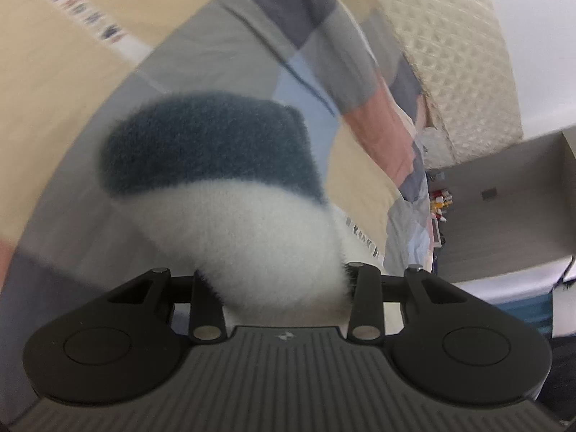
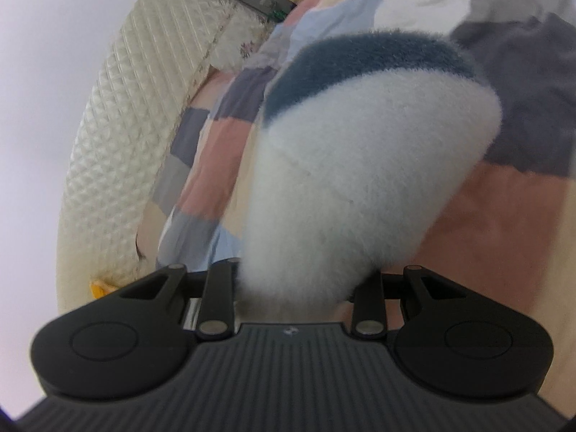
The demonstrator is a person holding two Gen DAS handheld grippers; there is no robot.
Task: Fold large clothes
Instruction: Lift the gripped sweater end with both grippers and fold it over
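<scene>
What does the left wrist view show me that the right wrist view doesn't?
Only the left wrist view: a tan panel with a small printed strip, a grey box-like unit at right, and a bare forearm in a grey sleeve.

Only the right wrist view: a dark grey cloth at upper right, and a yellow item by the headboard's foot.

Both: the fluffy white and teal garment bunched in each tool's fingers, the patchwork bedspread, the cream quilted headboard, and small clutter beyond the bed.
</scene>
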